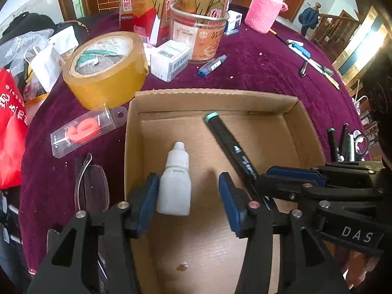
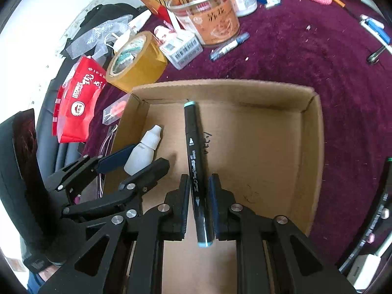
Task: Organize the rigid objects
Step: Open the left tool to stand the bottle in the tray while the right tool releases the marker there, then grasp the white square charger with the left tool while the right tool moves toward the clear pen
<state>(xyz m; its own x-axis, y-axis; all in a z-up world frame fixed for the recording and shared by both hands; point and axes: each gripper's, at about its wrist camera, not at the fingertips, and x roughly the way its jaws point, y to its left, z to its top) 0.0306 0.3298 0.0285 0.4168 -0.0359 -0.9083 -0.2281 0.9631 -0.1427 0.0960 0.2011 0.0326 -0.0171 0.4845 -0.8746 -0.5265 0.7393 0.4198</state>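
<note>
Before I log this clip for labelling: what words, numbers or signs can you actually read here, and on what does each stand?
"DAS": white letters on the right gripper body.
"9": red number candle in its clear packet.
Chinese characters on the round tin, red bag and carton: too blurred to read.
Print on the black marker, white dropper bottle and white barcode box: too small to read.

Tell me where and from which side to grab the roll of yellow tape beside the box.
Grip the tape roll across its wall, one finger inside the open core, one outside, coming from above. It lies flat with its hole facing up, and its full width looks too broad for the hand-held gripper.
</note>
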